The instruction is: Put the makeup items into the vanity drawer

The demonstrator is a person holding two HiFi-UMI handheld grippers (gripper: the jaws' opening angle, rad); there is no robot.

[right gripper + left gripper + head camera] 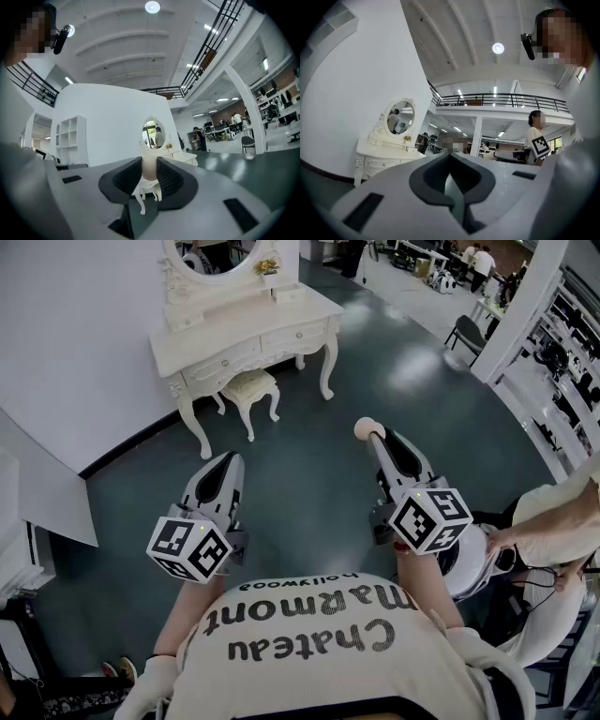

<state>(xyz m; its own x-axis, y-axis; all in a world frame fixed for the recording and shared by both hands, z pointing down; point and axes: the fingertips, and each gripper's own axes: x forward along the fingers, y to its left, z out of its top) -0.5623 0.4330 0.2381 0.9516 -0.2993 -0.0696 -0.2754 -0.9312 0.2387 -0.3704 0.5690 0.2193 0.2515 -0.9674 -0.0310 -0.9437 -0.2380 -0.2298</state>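
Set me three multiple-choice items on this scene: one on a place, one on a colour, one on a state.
1. Where does the stool stand?
A) tucked partly under the vanity
B) on top of the vanity
C) in the person's hand

2. What colour is the vanity?
A) black
B) white
C) red

3. How is the right gripper?
A) jaws wide apart, empty
B) jaws closed on a brush
C) jaws closed on a beige makeup sponge

Answers:
1 A: the head view shows the stool between the vanity's front legs.
2 B: its top, drawer fronts and legs are all white.
3 C: the right gripper view shows the sponge pinched between the jaws.
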